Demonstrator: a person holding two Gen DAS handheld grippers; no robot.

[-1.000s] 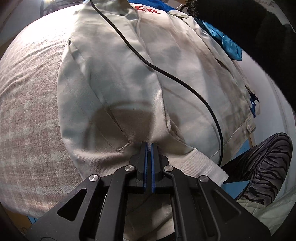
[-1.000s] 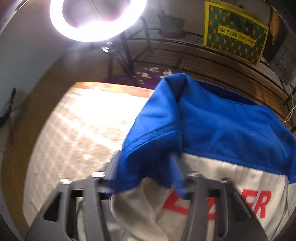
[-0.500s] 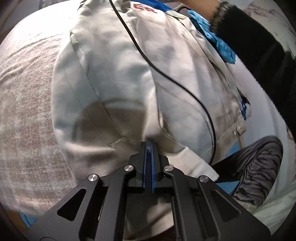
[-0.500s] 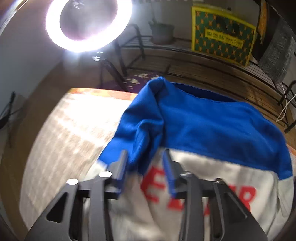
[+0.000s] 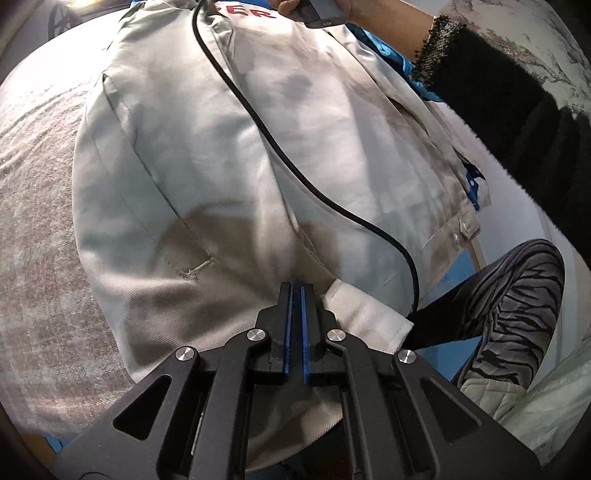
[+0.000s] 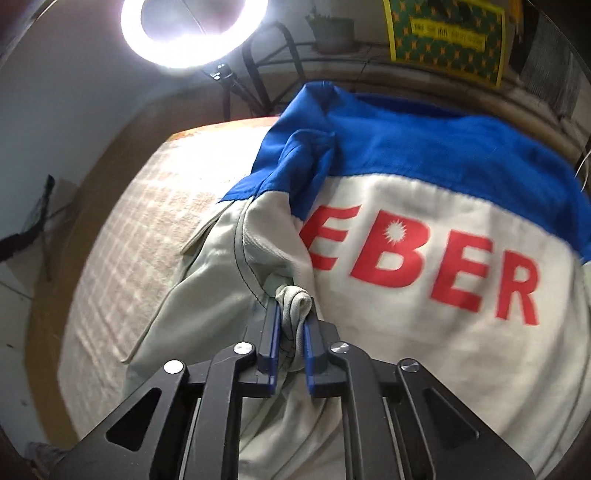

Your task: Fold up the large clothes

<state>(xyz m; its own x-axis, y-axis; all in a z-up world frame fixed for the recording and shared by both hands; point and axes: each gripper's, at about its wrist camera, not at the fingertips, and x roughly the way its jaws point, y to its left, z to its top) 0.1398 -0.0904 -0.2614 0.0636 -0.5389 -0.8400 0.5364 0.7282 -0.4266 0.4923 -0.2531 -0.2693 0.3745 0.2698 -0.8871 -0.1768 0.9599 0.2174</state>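
The left tongs (image 5: 295, 291) are pressed fully together at six o'clock in the left wrist view, their blue pads meeting at the near hem of the jacket (image 5: 229, 155), whether on a fold of it I cannot tell. The right tongs (image 6: 291, 314) are closing on a bunched roll of pale cloth that sits pinched between their pads (a fold of the same jacket, near its side seam). The jacket itself lies spread on the surface (image 6: 122, 236) — a table under a pale checked cloth — with its cream body nearest and its blue yoke (image 6: 424, 147) farthest, red letters (image 6: 417, 258) reading "EBER" in between. A black cable (image 5: 288, 162) trails across the cream back from twelve o'clock toward five o'clock. At one o'clock in the left view a black sleeve (image 5: 517, 110) reaches in, and at four o'clock a striped trouser leg (image 5: 517, 306) shows beside the surface. Beyond the jacket — at eleven o'clock in the right view — a ring light (image 6: 192, 40) glares, with a yellow-bordered sign (image 6: 447, 33) at one o'clock.
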